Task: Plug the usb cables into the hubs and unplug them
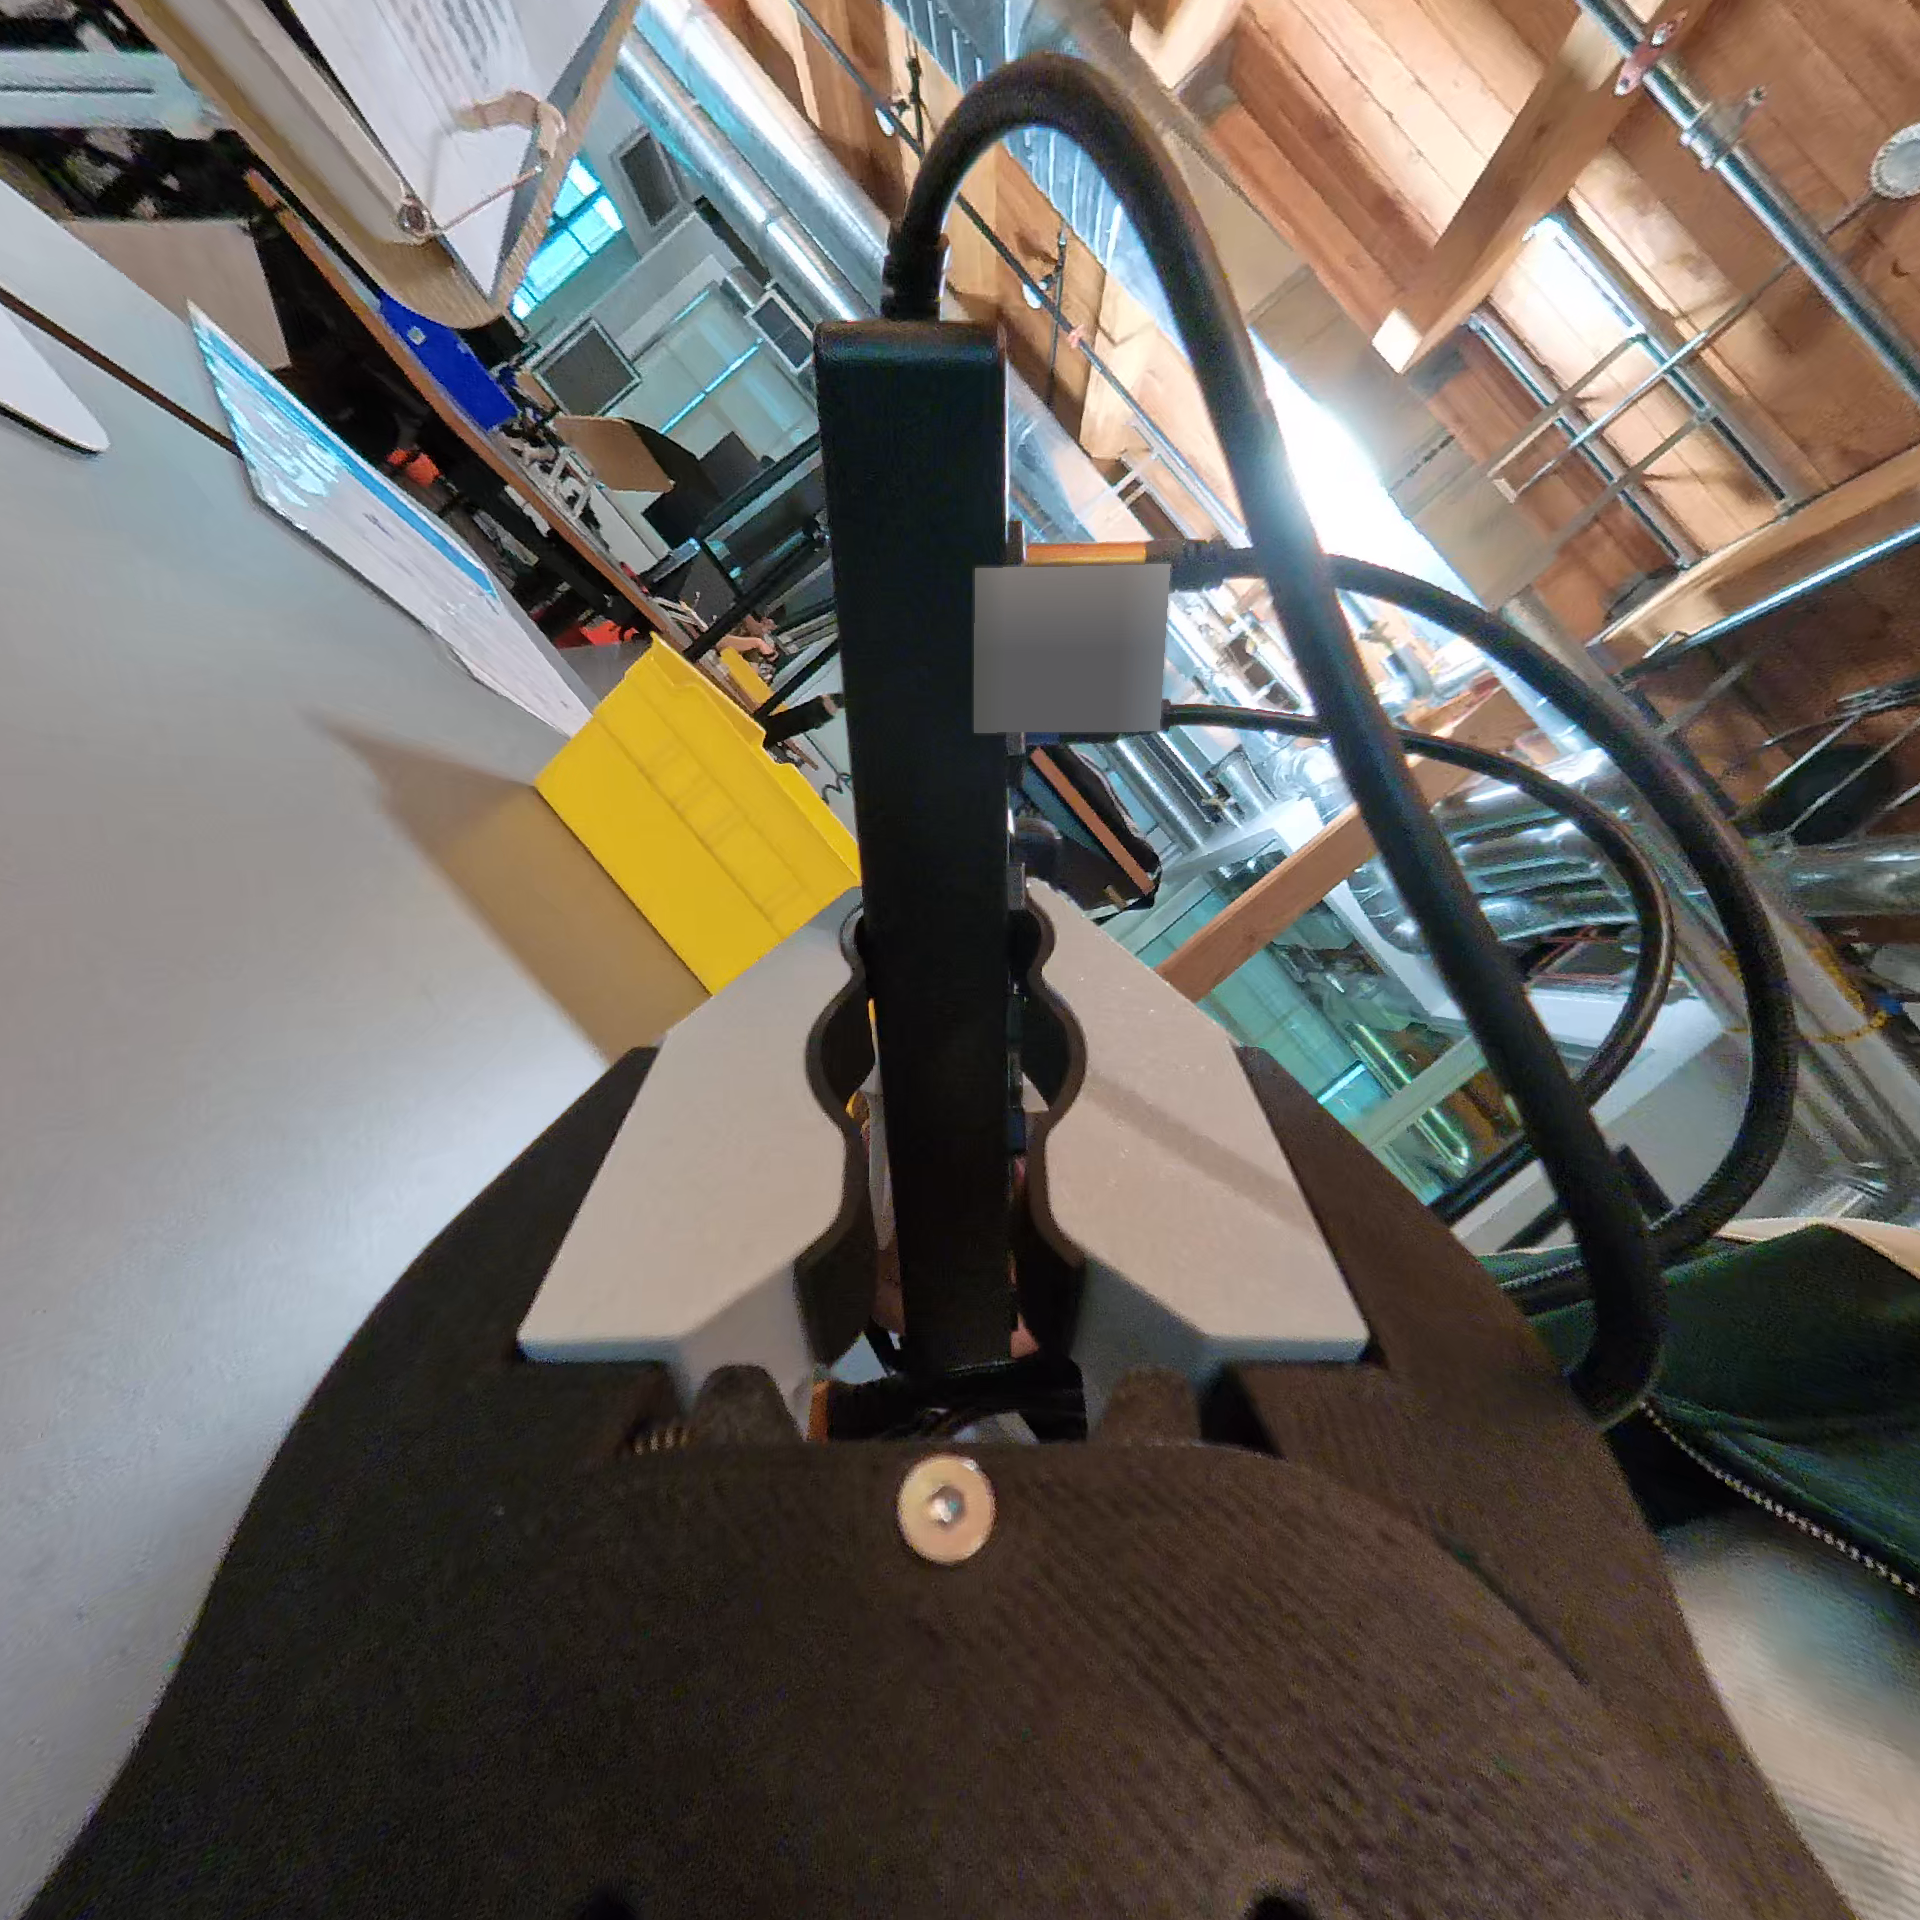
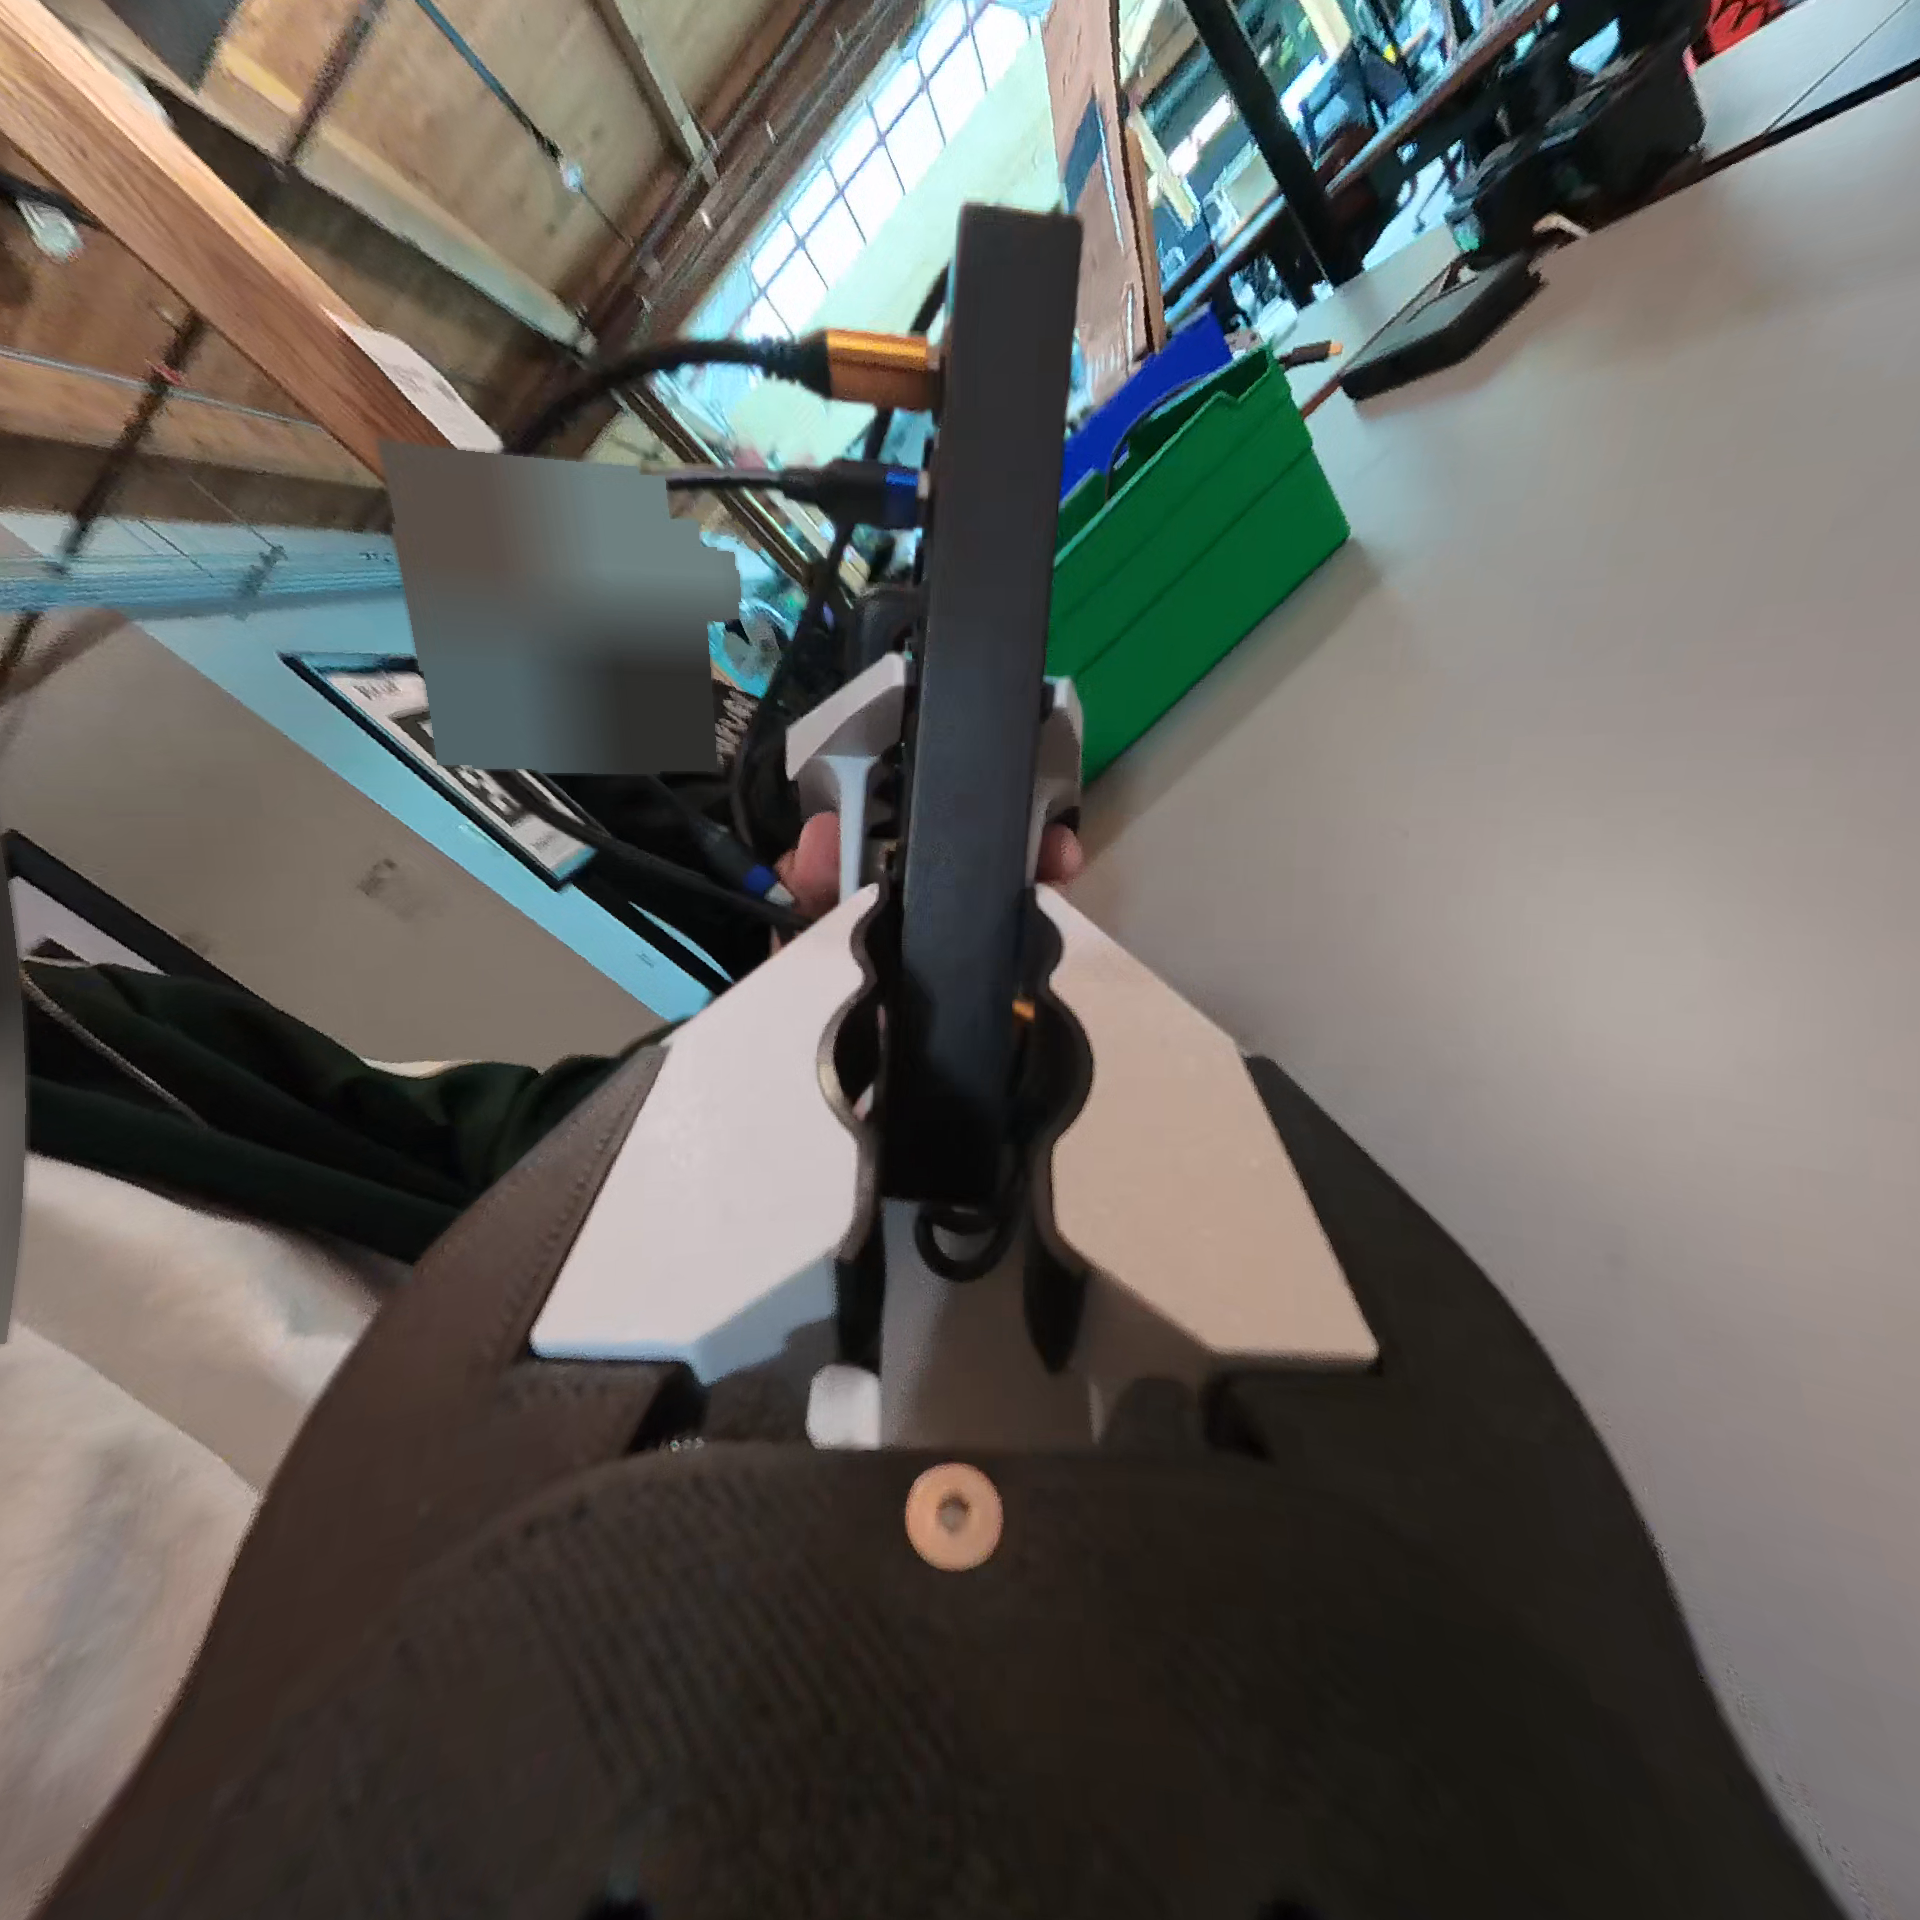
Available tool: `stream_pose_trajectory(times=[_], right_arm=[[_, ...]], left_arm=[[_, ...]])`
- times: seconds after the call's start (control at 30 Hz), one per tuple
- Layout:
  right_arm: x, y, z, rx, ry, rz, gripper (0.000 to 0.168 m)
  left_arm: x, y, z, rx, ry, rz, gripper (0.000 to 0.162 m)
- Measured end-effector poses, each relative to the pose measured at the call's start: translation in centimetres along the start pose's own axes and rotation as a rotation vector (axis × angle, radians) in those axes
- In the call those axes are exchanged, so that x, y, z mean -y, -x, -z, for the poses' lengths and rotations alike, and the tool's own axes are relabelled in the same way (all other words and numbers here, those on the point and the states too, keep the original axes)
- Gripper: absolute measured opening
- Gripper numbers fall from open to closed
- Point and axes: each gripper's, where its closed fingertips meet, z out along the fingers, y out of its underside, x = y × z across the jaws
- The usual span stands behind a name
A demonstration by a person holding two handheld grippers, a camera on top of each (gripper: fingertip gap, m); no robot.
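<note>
A long black USB hub [image 1: 914, 727] stands between the grey fingers of my left gripper [image 1: 940, 935], which is shut on it. An orange plug [image 1: 1086, 551] and a thinner black cable [image 1: 1247, 717] sit in its right side. A thick black cable [image 1: 1455, 935] leaves its far end. In the right wrist view my right gripper [image 2: 961, 925] is shut on the hub [image 2: 997, 623]. An orange plug [image 2: 878, 366] and a blue plug [image 2: 902, 497] sit in its left side. Another gripper's grey fingers [image 2: 842, 748] clamp the hub farther along.
A yellow bin [image 1: 707, 810] stands on the white table [image 1: 208, 935]. A green bin [image 2: 1184, 582] with a blue one [image 2: 1153, 395] behind it stands on the table [image 2: 1558, 831], beyond them a flat black device [image 2: 1444, 332]. A dark green jacket [image 1: 1766, 1351] lies near me.
</note>
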Motion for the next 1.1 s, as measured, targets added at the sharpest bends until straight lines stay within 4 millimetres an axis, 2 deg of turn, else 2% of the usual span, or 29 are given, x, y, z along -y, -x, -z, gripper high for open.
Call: stream_pose_trajectory(times=[0.13,0.27,0.4,0.57,0.7,1.1], right_arm=[[0.7,0.1,0.3,0.066,-0.079,-0.145,0.021],[1.9,-0.2,1.1,0.118,-0.177,-0.257,0.021],[2.9,-0.1,1.7,0.110,-0.227,-0.213,0.021],[3.7,-0.3,2.4,0.111,-0.276,-0.214,0.022],[3.7,-0.4,2.5,0.098,-0.277,-0.201,0.021],[3.2,-0.5,2.0,0.032,-0.238,-0.111,0.022]], left_arm=[[0.1,0.1,0.0,0.007,-0.011,-0.001,0.022],[0.5,0.4,0.2,0.013,-0.040,0.023,0.032],[0.7,0.3,0.2,0.003,-0.052,0.026,0.040],[1.7,0.4,0.8,0.016,-0.111,0.007,0.035],[2.7,0.5,1.4,0.032,-0.167,-0.018,0.027],[2.7,0.7,1.5,0.045,-0.190,-0.013,0.019]])
